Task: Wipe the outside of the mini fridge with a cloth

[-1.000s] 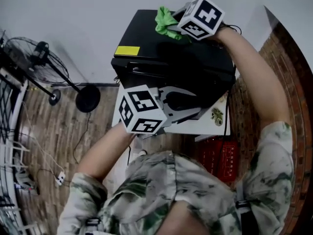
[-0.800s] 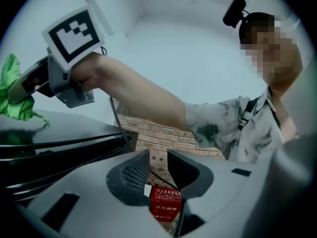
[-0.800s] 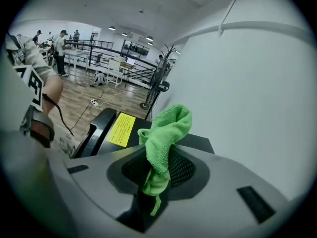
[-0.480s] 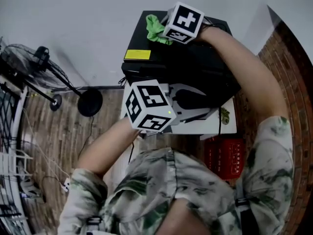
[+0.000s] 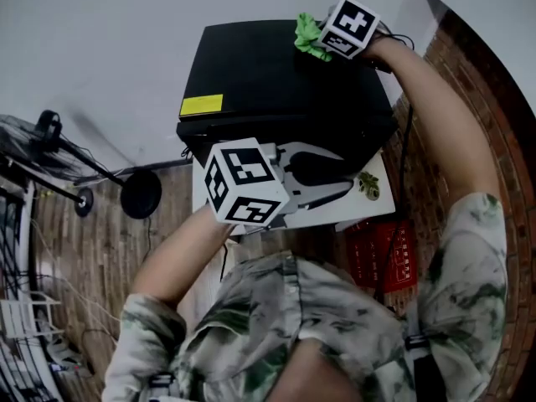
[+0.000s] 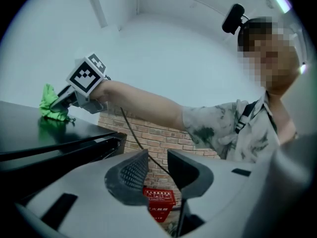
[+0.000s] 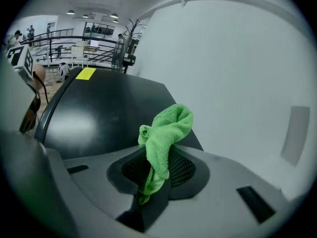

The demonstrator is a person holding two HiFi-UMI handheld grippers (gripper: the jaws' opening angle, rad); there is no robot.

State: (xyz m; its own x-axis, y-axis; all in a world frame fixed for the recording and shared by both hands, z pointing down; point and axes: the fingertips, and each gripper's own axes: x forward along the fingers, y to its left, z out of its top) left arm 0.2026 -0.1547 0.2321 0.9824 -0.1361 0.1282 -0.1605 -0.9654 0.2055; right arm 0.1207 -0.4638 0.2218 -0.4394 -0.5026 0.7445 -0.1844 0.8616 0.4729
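Note:
The black mini fridge (image 5: 268,78) has a yellow sticker (image 5: 202,105) on its top near the front left corner. My right gripper (image 5: 322,44) is shut on a green cloth (image 5: 310,33), which rests on the fridge top by the far edge, right of the middle. In the right gripper view the cloth (image 7: 166,133) bunches up out of the right gripper (image 7: 156,170) above the glossy top (image 7: 99,113). My left gripper (image 5: 345,176) hangs open and empty in front of the fridge's front right edge. The left gripper view shows the left gripper (image 6: 158,170) with nothing between its jaws and the cloth (image 6: 52,103) far off.
The fridge stands on a white shelf (image 5: 347,213) against a white wall. A small green item (image 5: 369,185) lies on the shelf. A red box (image 5: 381,254) sits below, a brick wall (image 5: 502,115) rises at the right, and a floor fan (image 5: 50,141) with a round base (image 5: 140,193) stands at the left.
The right gripper slid the cloth leftward along the far edge of the fridge top, then back to the right. The left gripper stayed by the fridge front.

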